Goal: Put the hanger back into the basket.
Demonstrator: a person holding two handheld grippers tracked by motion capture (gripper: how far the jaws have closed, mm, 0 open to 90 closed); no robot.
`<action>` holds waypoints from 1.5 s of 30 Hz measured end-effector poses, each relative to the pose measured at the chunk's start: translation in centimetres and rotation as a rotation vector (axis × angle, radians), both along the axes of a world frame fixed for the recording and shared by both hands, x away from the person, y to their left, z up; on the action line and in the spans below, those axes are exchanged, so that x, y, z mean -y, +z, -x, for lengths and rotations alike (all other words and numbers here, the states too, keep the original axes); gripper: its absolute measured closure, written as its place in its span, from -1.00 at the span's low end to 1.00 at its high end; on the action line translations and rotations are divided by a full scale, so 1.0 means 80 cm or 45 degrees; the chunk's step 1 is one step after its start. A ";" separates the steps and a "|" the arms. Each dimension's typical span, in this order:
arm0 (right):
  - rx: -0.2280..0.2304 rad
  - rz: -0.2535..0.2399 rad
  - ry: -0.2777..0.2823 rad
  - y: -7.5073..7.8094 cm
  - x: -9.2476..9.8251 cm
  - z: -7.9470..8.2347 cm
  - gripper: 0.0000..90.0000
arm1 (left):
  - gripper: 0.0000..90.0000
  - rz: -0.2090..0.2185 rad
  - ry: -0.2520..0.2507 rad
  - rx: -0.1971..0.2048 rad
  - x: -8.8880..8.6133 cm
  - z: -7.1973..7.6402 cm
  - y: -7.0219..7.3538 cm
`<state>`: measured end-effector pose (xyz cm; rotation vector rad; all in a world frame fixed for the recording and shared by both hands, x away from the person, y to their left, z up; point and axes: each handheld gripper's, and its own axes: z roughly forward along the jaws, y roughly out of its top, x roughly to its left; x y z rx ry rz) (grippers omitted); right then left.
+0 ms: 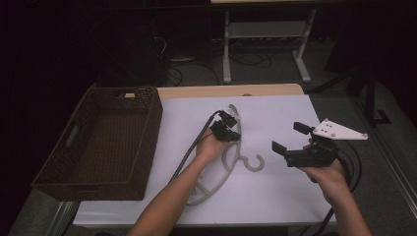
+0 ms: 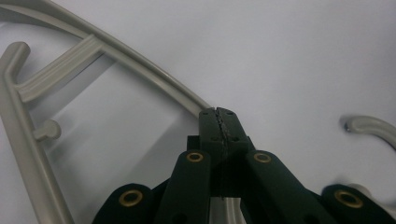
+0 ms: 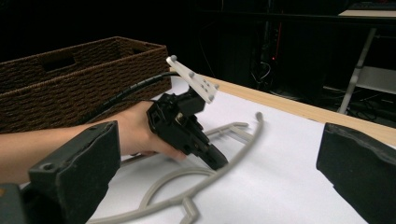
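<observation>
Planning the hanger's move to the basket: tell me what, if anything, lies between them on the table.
Nothing visible does. The hanger lies on the white sheet, with the left gripper shut on its arm. The strip of sheet between it and the wicker basket at the left holds just the person's forearm and the gripper's cable.

Smooth matt plastic hanger [image 1: 231, 164], rough woven wicker basket [image 1: 105, 142], wooden table edge [image 1: 231, 91]

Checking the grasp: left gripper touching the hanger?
Touching. In the left gripper view the left gripper is shut on the hanger arm.
</observation>
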<state>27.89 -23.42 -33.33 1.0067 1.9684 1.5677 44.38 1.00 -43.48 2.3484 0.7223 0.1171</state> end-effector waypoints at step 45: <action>0.016 -0.004 -0.010 0.002 0.002 0.003 -1.00 | 1.00 0.068 0.046 -0.018 -0.003 -0.024 0.003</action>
